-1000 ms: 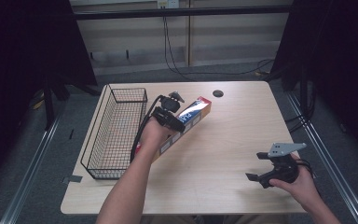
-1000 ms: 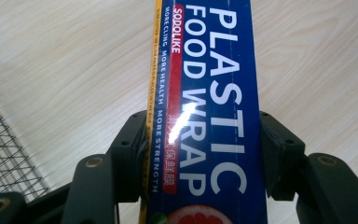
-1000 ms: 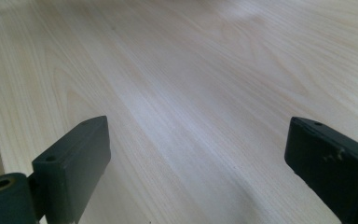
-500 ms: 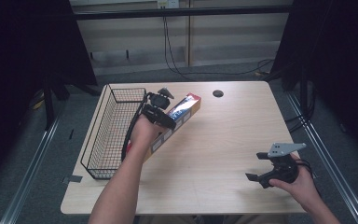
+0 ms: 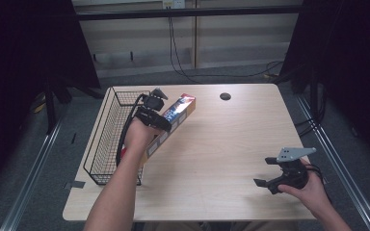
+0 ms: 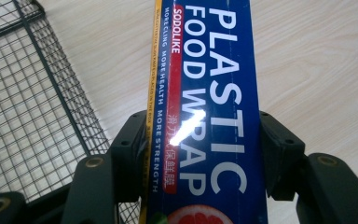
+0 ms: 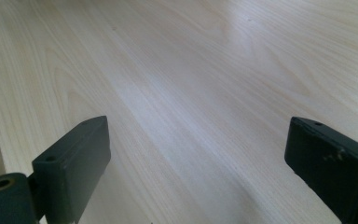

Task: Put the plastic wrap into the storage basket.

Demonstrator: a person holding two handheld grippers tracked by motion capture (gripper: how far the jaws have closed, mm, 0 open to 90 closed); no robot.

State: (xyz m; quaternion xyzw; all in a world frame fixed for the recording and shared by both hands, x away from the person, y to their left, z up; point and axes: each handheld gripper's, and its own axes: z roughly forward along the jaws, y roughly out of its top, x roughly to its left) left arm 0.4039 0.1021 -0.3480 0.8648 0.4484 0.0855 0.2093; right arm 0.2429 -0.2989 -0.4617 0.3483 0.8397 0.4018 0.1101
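A long blue box of plastic food wrap (image 5: 173, 118) (image 6: 209, 102) is held off the table beside the wire basket (image 5: 107, 139), its far end pointing up and right. My left gripper (image 5: 160, 121) (image 6: 203, 140) is shut on the box, one jaw on each long side. In the left gripper view the basket's mesh (image 6: 23, 98) lies just left of the box. My right gripper (image 5: 270, 173) (image 7: 196, 154) rests low at the table's front right, open with nothing between its jaws, bare wood beneath.
The wooden table (image 5: 231, 144) has a round cable hole (image 5: 225, 96) near its far edge. The black wire basket stands along the left edge. Dark curtains and cables surround the table.
My left gripper has carried the box leftward toward the basket and a little higher. The right gripper has stayed where it was.
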